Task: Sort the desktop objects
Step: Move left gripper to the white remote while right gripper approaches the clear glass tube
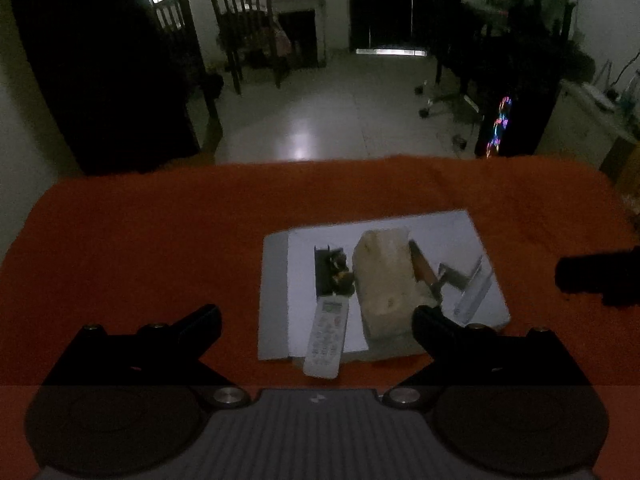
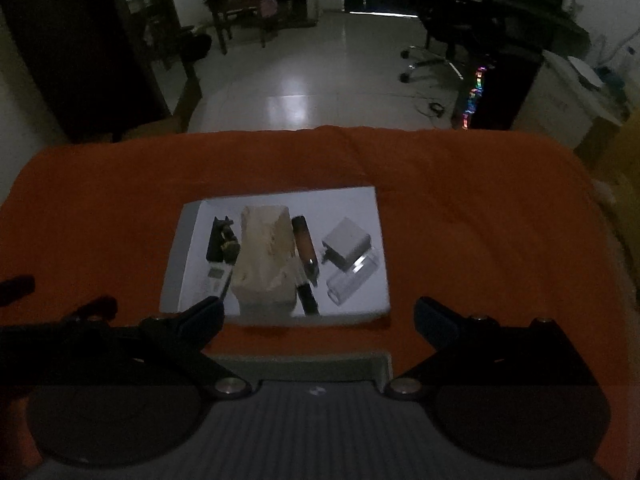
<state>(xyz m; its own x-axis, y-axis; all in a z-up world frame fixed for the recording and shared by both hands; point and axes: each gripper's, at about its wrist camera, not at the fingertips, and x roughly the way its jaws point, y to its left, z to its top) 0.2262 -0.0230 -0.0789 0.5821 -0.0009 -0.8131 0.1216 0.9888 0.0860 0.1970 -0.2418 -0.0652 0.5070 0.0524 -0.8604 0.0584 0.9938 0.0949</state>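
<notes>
On the orange cloth [image 2: 460, 208] lies a white sheet [image 2: 372, 216] with everything bunched on it: a remote [image 1: 326, 336], a tissue pack [image 2: 266, 254], a brown pen [image 2: 305, 250], a charger [image 2: 346, 246] and a clear box [image 2: 352, 282]. Both the left gripper [image 1: 316, 320] and the right gripper [image 2: 318, 312] hang wide open, holding nothing. Sorting could be starting or done; I cannot tell.

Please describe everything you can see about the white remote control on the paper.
The remote control is a slim white bar, apparently plastic, with a small screen at its far end and rows of pale buttons below. It lies flat, face up, on the white paper, its near end sticking out over the orange cloth. A black object lies at its far end.
</notes>
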